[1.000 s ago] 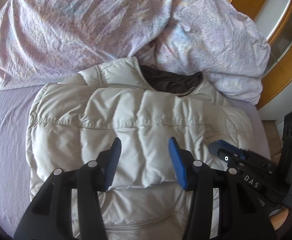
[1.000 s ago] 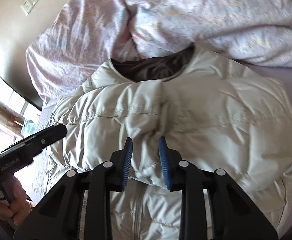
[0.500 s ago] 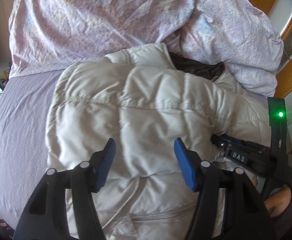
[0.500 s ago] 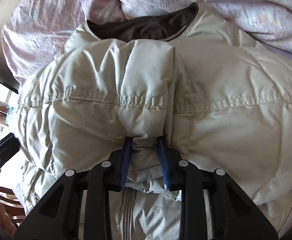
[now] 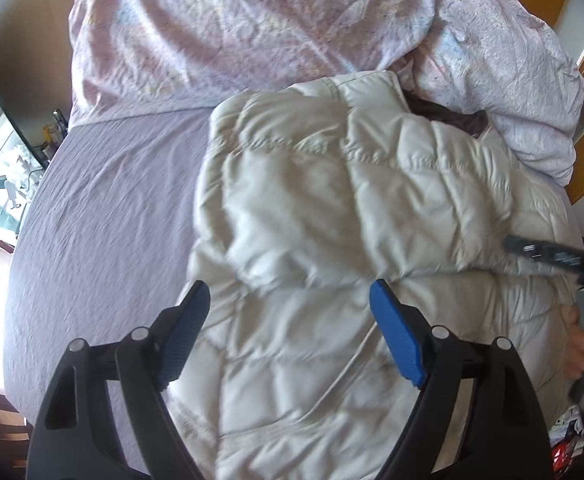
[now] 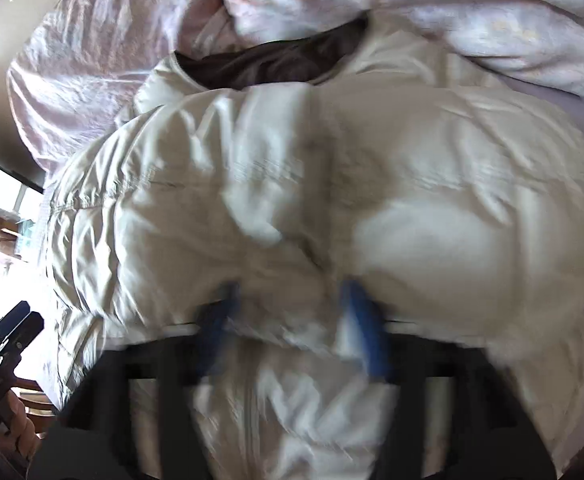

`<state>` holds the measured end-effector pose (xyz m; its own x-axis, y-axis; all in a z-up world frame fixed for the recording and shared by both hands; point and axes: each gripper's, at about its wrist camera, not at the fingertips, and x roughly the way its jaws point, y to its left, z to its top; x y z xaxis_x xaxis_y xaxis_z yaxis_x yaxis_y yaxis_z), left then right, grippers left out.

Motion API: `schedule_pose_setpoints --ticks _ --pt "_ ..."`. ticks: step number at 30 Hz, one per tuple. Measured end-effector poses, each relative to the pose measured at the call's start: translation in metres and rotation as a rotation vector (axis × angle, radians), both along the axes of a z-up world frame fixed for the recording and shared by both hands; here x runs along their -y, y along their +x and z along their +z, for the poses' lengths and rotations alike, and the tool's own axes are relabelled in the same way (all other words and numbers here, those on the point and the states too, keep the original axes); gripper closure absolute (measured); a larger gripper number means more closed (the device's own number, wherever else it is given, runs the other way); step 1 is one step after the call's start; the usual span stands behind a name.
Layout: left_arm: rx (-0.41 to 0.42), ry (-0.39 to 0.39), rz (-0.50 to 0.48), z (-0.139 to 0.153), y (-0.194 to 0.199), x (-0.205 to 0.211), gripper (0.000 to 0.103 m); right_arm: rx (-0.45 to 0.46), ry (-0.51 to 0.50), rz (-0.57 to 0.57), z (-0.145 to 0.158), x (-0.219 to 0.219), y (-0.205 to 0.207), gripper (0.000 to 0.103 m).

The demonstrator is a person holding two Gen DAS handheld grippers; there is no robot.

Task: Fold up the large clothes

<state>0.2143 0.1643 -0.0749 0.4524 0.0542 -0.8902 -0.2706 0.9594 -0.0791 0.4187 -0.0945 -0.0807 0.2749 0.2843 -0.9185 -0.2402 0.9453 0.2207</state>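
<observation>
Two pairs of tongs are over the pale cream quilted puffer jacket [image 5: 344, 240], which lies on the bed's lilac fitted sheet [image 5: 103, 216], its dark-lined collar against the crumpled floral duvet [image 5: 251, 28] at the head edge. I judge that I am at the end of a fold: a padded section lies doubled over the jacket's body, and I am letting go of it.

My left tongs [image 5: 289, 332] have just been opening and stand spread wide above the jacket near its left side, pinching nothing; I cannot tell if the pads brush the fabric.

My right tongs [image 6: 289, 320] have just been opening too. Their view is blurred, but the blue pads stand apart with puffy fabric bulging between them, no longer squeezed as I read it.

Next I expect to lift both clear, check that the fold stays down, since this filling springs back, then take the near hem for another fold toward the collar.
</observation>
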Motion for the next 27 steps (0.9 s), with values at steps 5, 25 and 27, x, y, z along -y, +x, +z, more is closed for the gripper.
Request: schedule_pose_setpoints --ticks 5,25,27 --pt "-0.023 0.017 0.008 -0.007 -0.028 -0.014 0.02 0.0 0.012 0.011 0.018 0.044 -0.023 0.024" --pt "-0.103 -0.073 0.079 -0.047 -0.124 -0.042 0.02 -0.244 0.088 -0.217 -0.012 0.29 -0.116 0.021" --pt "-0.11 -0.096 0.082 -0.053 -0.128 -0.04 0.02 -0.266 0.111 -0.218 -0.017 0.294 -0.121 0.021"
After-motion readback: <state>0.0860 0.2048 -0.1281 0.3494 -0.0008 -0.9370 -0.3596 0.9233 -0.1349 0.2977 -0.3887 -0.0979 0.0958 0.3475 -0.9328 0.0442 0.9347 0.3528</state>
